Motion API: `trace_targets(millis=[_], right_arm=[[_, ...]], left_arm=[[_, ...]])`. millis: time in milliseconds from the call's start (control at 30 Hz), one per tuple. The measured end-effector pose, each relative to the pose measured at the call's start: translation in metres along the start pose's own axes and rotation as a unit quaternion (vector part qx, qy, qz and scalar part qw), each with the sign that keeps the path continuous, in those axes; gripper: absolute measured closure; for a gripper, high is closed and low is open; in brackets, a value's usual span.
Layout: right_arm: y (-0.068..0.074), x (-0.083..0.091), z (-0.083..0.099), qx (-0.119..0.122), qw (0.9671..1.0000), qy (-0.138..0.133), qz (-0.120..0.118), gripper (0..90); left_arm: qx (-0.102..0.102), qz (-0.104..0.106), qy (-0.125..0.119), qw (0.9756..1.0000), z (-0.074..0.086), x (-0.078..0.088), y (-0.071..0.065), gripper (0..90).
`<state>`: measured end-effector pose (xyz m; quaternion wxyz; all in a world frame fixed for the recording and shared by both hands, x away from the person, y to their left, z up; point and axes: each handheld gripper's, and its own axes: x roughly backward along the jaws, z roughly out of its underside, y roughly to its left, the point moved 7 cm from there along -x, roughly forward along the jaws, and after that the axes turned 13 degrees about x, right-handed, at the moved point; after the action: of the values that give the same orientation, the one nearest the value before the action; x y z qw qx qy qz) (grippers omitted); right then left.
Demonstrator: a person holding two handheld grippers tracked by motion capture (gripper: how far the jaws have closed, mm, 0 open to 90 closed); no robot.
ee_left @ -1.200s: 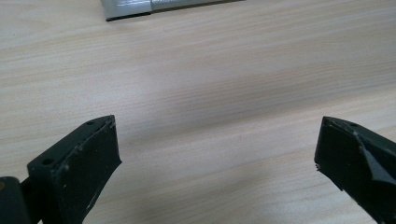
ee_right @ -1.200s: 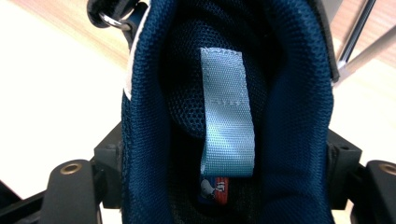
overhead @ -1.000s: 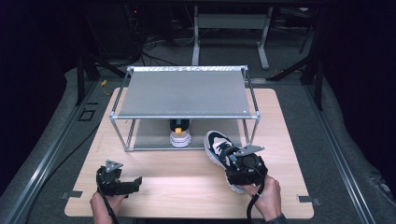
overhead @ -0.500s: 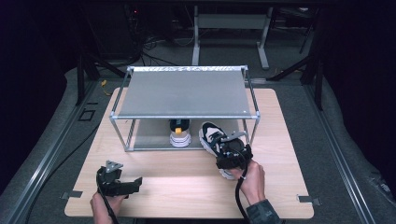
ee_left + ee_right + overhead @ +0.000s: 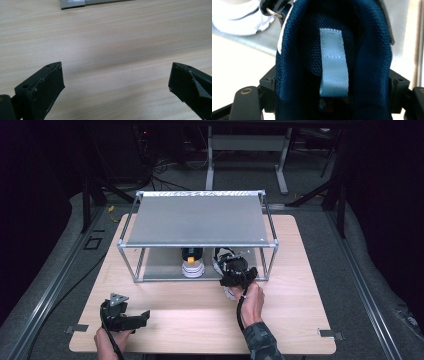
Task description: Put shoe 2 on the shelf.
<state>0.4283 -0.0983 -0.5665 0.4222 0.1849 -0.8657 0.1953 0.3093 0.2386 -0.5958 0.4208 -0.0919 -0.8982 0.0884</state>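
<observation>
Sneaker (image 5: 226, 261): white and black outside, dark blue mesh lining inside, pale blue pull tab (image 5: 333, 62) hanging down in the heel opening. It is clamped at the heel collar in the right tongs (image 5: 239, 274), one jaw at each side of the collar, as the right gripper view shows; these jaws have just been opening a little, with the collar between them. In the high view the toe points away from the person and lies under the front edge of the rack (image 5: 197, 220), on its lower shelf at the right side; the heel sits at the front rail, over the table (image 5: 300, 295). Whether the sole rests fully on the shelf cannot be told.

Second shoe (image 5: 192, 262): white sole, dark upper with a yellow patch, standing on the same lower shelf just left of the sneaker, heel toward the person, apart from it. In the right gripper view its white side shows at upper left, with a metal ring (image 5: 272, 12) next to it.

Rack: metal-tube frame with a flat grey top sheet and a lower shelf, standing at the middle of the table toward the far edge.

Right hand (image 5: 252, 300): behind the right tongs, forearm in a patterned sleeve coming up from the near edge.

Left tongs (image 5: 145, 315): jaws wide apart, nothing between them, low over bare wood at the near left of the table, well apart from the rack; a corner of the rack frame (image 5: 72, 3) shows at the top of the left gripper view.

Table: light wood-grain top, rounded corners, dark floor around it.
</observation>
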Motion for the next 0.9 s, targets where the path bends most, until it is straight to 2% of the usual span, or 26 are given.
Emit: trace_targets(millis=[33,100,167,233,267,333,367,500,533,600,633,667,733,767,800,900], right_arm=[[0.0,-0.002,-0.002,-0.007,1.0,-0.001,0.003,20.7],[0.002,-0.004,-0.005,-0.001,0.9998,-0.008,-0.016,17.4],[0.001,0.0,-0.006,-0.005,0.9997,-0.019,-0.01,13.9],[0.0,0.006,-0.005,-0.008,0.9986,-0.041,-0.03,10.3],[0.0,0.009,-0.004,-0.012,0.9984,-0.044,-0.034,9.6],[-0.002,0.016,0.001,-0.004,0.9979,-0.052,-0.04,9.5],[-0.002,0.018,0.004,-0.003,0.9972,-0.053,-0.052,9.9],[-0.003,0.029,0.013,0.004,0.9954,-0.068,-0.068,14.3],[-0.003,0.036,0.017,0.007,0.9923,-0.079,-0.095,15.9],[-0.004,0.042,0.02,0.013,0.993,-0.084,-0.081,19.4],[-0.003,0.046,0.021,0.02,0.9902,-0.096,-0.099,20.2],[-0.004,0.051,0.024,0.019,0.9914,-0.098,-0.085,21.9],[-0.004,0.058,0.028,0.019,0.9897,-0.109,-0.091,23.9],[-0.005,0.06,0.029,0.018,0.9901,-0.11,-0.086,25.7],[-0.004,0.062,0.031,0.019,0.9876,-0.118,-0.103,27.0],[-0.007,0.066,0.036,0.02,0.9883,-0.119,-0.092,33.9]], left_arm=[[0.001,0.001,0.0,1.0,0.0,0.0,0.0,0.0],[0.001,0.002,-0.001,1.0,0.0,0.0,-0.001,0.0],[0.001,0.002,-0.001,1.0,0.0,0.0,-0.001,0.0],[0.001,0.001,-0.001,1.0,0.001,0.0,-0.001,0.0],[0.0,0.001,0.0,1.0,0.001,0.001,-0.001,0.0],[0.002,0.001,-0.004,1.0,0.001,0.001,0.0,0.0],[0.002,0.001,-0.003,1.0,0.001,0.001,0.0,0.0],[0.0,0.002,-0.001,1.0,0.002,0.001,-0.001,0.0],[0.001,0.003,-0.001,1.0,0.002,0.001,-0.001,0.0],[0.002,0.004,-0.001,1.0,0.003,0.0,-0.002,0.0],[0.003,0.004,0.0,1.0,0.003,-0.001,-0.002,0.0],[0.003,0.006,0.002,1.0,0.003,-0.002,-0.001,0.0],[0.003,0.006,0.002,1.0,0.003,-0.003,-0.002,0.0],[0.002,0.007,0.003,1.0,0.003,-0.004,-0.004,0.0],[0.0,0.006,0.003,1.0,0.003,-0.004,-0.004,0.0],[0.002,0.006,0.002,1.0,0.003,-0.003,-0.003,0.0]])
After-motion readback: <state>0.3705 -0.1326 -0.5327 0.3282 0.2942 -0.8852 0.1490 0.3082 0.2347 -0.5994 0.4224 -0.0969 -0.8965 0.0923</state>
